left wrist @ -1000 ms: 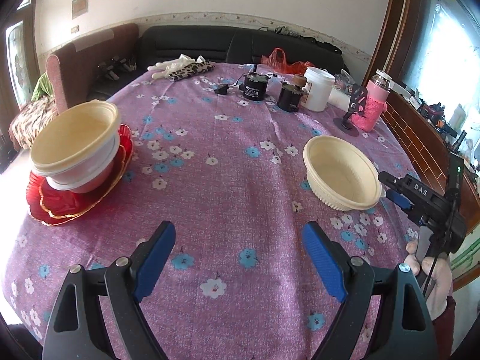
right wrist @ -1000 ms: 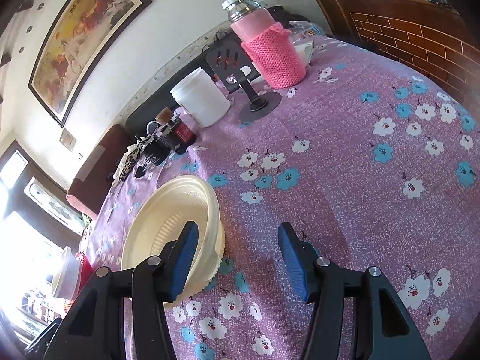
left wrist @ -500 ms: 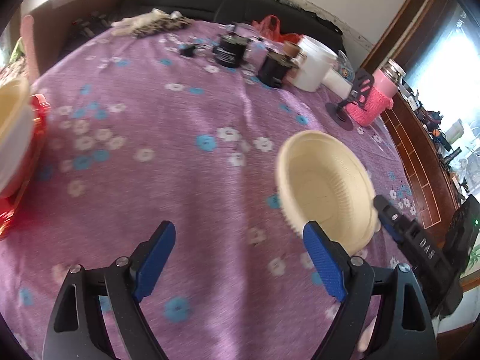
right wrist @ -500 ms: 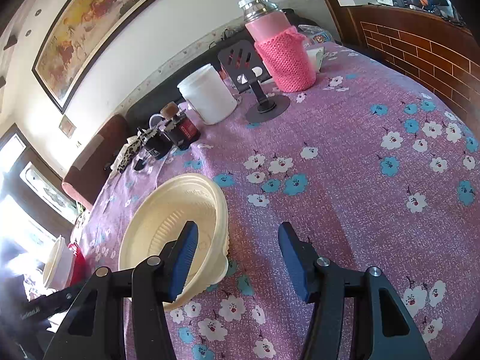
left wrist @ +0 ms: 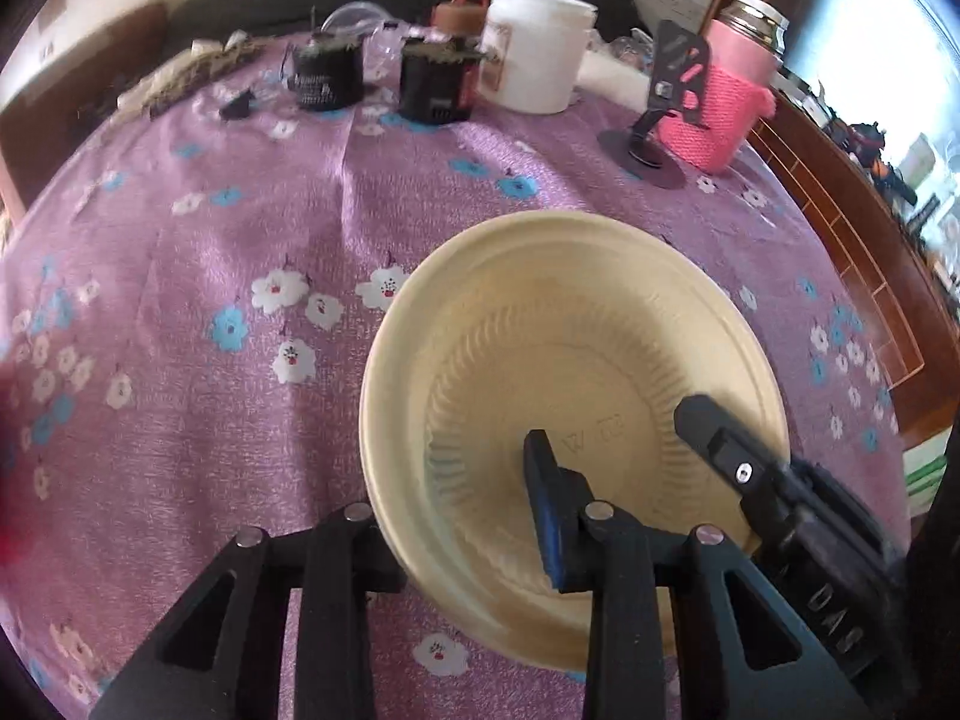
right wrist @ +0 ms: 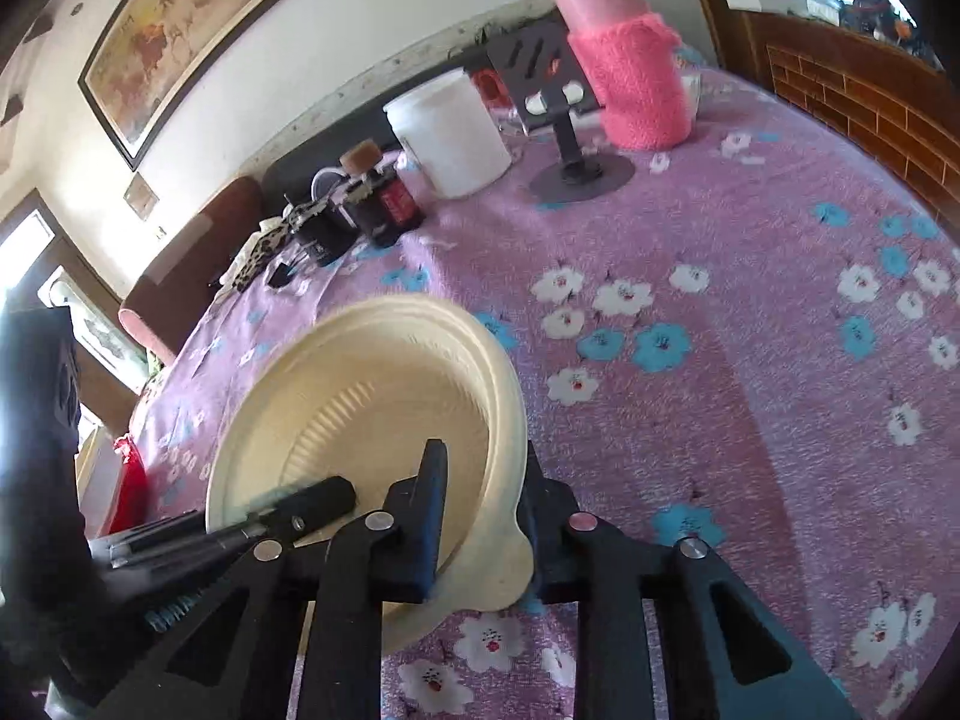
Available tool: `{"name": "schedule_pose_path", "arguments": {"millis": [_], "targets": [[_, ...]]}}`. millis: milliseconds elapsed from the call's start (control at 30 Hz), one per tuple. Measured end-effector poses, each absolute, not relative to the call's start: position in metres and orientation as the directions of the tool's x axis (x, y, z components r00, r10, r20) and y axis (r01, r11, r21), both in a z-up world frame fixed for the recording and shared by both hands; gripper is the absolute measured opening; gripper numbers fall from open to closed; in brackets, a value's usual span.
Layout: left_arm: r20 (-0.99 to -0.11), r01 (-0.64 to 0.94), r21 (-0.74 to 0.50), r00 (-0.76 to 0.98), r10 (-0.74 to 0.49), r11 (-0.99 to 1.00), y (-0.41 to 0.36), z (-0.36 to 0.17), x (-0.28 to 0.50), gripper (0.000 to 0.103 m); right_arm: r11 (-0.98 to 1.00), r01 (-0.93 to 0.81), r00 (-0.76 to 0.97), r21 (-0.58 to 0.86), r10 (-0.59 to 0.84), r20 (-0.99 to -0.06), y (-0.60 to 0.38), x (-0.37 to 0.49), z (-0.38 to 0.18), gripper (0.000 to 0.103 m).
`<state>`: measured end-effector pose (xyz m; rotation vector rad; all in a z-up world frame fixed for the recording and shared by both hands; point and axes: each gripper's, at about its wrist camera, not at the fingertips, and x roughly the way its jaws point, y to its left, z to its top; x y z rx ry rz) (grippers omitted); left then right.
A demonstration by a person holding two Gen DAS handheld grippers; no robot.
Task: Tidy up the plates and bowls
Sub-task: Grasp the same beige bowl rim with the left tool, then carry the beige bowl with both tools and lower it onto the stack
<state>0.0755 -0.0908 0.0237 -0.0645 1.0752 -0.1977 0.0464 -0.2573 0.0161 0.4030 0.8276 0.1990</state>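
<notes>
A cream plastic bowl [left wrist: 576, 360] sits on the purple flowered tablecloth [left wrist: 210, 240]. My left gripper [left wrist: 456, 498] straddles its near left wall, one blue-padded finger [left wrist: 543, 498] inside and the other outside under the rim. Its jaws are closing, with the wall pinched between them. My right gripper [right wrist: 483, 468] straddles the opposite rim of the same bowl [right wrist: 360, 408], its jaws closing too, and the rim sits clamped between its fingers. Each gripper's inner finger shows in the other's view. A red plate [right wrist: 129, 486] shows at the table's far left edge.
At the back of the table stand a white tub [left wrist: 540, 54], two black jars [left wrist: 327, 75], a dark phone stand [left wrist: 666, 90] and a bottle in a pink knitted sleeve [left wrist: 720, 102]. A brick ledge [left wrist: 870, 276] runs along the right side. A sofa lies behind.
My left gripper swung right, away from the red plate stack, and dropped onto the bowl. Both pairs of jaws went from wide to narrow around the bowl's rim.
</notes>
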Motion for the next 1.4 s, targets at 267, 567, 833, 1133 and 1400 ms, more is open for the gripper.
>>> {"name": "schedule_pose_path", "arguments": {"millis": [267,567,833,1133,1400], "targets": [[-0.827,0.095,-0.191,0.521,-0.212,0.977,-0.049,0.052,0.037,0.018,0.867,-0.095,0.653,0.489,0.425,-0.627,-0.246,0.032,0.022,0.023],[-0.709,-0.055,-0.176,0.700,-0.088,0.983,0.059,0.108,-0.042,0.018,0.821,-0.284,0.607,0.495,0.554,-0.570,-0.146,-0.003,0.068,0.023],[-0.653,-0.240,-0.220,0.756,0.040,0.946,0.181,0.138,-0.075,0.019,0.792,-0.451,0.543,0.412,0.609,-0.578,-0.008,-0.010,0.115,0.024],[-0.664,-0.370,-0.208,0.733,0.147,0.906,0.276,0.151,-0.053,0.019,0.794,-0.530,0.525,0.297,0.582,-0.621,0.112,0.008,0.141,0.024],[-0.748,-0.406,-0.199,0.651,0.130,0.892,0.296,0.119,-0.013,0.019,0.830,-0.492,0.506,0.262,0.518,-0.690,0.144,0.039,0.119,0.024]]}}
